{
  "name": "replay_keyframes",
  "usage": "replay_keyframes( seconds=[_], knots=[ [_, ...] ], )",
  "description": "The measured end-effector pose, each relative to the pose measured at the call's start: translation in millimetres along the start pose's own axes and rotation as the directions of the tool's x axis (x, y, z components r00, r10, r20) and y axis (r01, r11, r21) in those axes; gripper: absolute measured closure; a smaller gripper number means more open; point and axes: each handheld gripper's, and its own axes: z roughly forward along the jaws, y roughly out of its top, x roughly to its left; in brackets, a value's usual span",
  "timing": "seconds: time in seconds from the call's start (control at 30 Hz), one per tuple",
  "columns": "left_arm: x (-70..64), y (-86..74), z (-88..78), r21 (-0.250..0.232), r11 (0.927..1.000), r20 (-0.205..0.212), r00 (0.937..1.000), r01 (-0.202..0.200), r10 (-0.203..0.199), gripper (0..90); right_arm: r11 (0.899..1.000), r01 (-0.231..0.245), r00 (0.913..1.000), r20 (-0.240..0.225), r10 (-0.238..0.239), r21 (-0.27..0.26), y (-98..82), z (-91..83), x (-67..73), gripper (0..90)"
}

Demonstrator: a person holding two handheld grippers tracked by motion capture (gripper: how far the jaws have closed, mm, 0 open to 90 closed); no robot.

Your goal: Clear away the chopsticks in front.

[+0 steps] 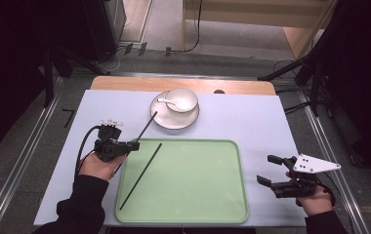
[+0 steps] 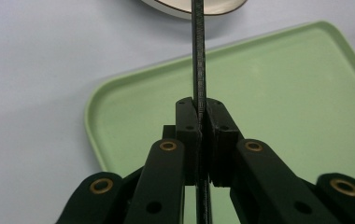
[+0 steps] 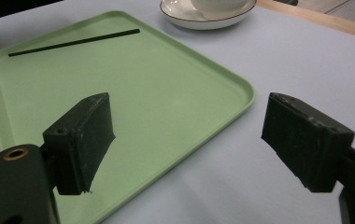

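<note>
**Left gripper holds one chopstick at the tray corner**

Your left gripper (image 1: pixel 133 145) is closed tightly on a black chopstick (image 1: pixel 147 126) (its far tip reaches the saucer (image 1: pixel 174 122)), just at the green tray (image 1: pixel 222 214). The second chopstick (image 1: pixel 141 176) lies slanted inside the tray. At the right, your right gripper (image 1: pixel 271 170) rests wide open, holding nothing.

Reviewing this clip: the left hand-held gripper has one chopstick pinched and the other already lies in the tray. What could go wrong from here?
1. The left hand-held gripper pinches the held chopstick near one end, so the long free part could pivot or slip.
2. Its far tip sits by the plate under the bowl; a swing might knock them or the spoon.
3. Set down carelessly, it might land across the chopstick in the tray or on the tray rim.
</note>
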Motion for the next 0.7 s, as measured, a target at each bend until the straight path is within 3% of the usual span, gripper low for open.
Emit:
replay_keyframes(
  seconds=[0.17, 0.3, 0.6, 0.7],
  knots=[
    [-7.2, -13.8, -0.4, 0.013, 0.9998, 0.015, 0.9997, 0.017, -0.017, 85.9, 1.000, 0.001, 1.0000, 0.000, -0.001, -0.001, 0.8, 0.6, 0.5, 17.2],
    [-13.2, -22.8, 0.8, 0.019, 0.9997, 0.004, 0.9999, 0.017, -0.017, 86.0, 1.000, 0.008, 1.0000, -0.003, -0.008, 0.000, 1.7, 1.0, 0.9, 17.2],
    [-24.8, -45.5, 15.8, 0.056, 0.9974, 0.019, 0.9988, 0.045, -0.046, 85.9, 1.000, 0.012, 0.9999, 0.000, -0.012, 0.003, 2.2, 1.6, 1.3, 17.2],
    [-30.0, -50.8, 22.6, 0.085, 0.9961, 0.022, 0.9993, 0.027, -0.029, 85.9, 1.000, 0.012, 0.9999, 0.004, -0.012, 0.001, 2.2, 1.6, 1.1, 17.2]
  ],
)
